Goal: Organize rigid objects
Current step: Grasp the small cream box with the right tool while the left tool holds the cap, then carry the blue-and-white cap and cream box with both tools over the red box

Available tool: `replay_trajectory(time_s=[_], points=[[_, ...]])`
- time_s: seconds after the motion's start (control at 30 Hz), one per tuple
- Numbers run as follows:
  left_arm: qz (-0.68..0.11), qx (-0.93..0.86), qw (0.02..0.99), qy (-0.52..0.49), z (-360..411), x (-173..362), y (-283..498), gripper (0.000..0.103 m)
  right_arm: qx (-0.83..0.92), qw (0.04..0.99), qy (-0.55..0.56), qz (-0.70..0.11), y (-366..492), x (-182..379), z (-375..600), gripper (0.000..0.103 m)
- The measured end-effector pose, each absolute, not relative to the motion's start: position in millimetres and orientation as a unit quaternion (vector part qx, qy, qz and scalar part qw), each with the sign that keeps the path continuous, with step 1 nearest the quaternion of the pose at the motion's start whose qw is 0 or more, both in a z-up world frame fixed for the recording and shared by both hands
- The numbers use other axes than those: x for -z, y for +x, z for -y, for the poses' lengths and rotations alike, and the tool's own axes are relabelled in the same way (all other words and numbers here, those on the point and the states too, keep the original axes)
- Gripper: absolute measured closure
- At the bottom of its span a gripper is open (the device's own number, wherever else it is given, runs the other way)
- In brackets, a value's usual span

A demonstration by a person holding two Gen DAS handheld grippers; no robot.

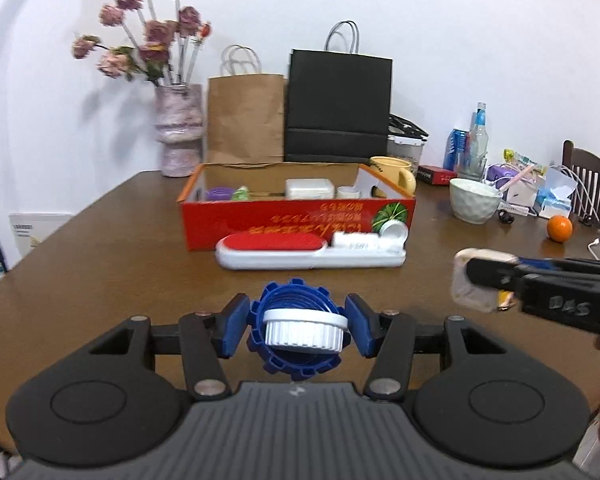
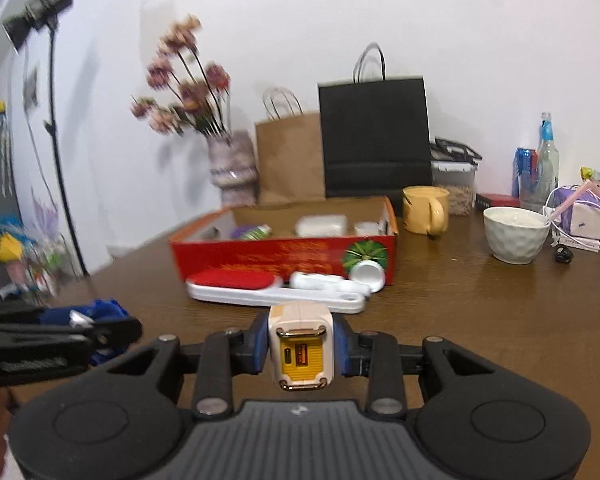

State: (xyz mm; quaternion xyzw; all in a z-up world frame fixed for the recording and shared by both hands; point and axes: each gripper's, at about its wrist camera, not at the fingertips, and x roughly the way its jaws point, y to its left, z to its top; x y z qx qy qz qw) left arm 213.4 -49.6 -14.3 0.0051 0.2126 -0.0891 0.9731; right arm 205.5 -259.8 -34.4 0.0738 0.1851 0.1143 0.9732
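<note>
My left gripper (image 1: 296, 326) is shut on a blue toothed cap with a white ribbed lid (image 1: 298, 326), held above the table's near edge. My right gripper (image 2: 301, 346) is shut on a cream and yellow charger block (image 2: 301, 350); it also shows at the right of the left wrist view (image 1: 476, 284). Ahead stands an open red cardboard box (image 1: 292, 224) holding several small white, purple and green items. A red and white lint brush (image 1: 300, 250) with a white tube and round white cap (image 1: 394, 232) lies in front of the box. In the right wrist view the box (image 2: 284, 258) and brush (image 2: 272, 290) sit straight ahead.
A brown table (image 1: 120, 264) carries a vase of flowers (image 1: 179, 128), a brown paper bag (image 1: 245, 116), a black bag (image 1: 338, 108), a yellow mug (image 1: 396, 174), a white bowl (image 1: 475, 200), bottles (image 1: 476, 136) and an orange (image 1: 559, 229). A chair (image 1: 588, 178) stands at far right.
</note>
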Motion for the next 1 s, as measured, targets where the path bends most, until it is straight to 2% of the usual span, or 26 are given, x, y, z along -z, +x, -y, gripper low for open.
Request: replay_trajectory(time_s=[0.23, 0.47, 0.73, 1.0], points=[[-0.201, 0.079, 0.976, -0.011, 19.5, 9.1, 164.0, 0.049, -0.117, 0.975, 0.064, -0.177, 151.5, 28.0, 237.0, 0.072], [-0.181, 0.088, 0.979, -0.023, 7.4, -0.2, 145.9, 0.049, -0.111, 0.979, 0.045, -0.165, 132.5, 20.8, 225.9, 0.072], [-0.189, 0.088, 0.978, -0.028, 5.1, 2.7, 158.0, 0.049, -0.117, 0.977, 0.038, -0.172, 146.6, 22.5, 223.8, 0.072], [-0.175, 0.090, 0.980, -0.016, 10.8, -15.1, 210.4, 0.049, -0.122, 0.978, 0.048, -0.163, 199.3, 3.0, 236.3, 0.072]])
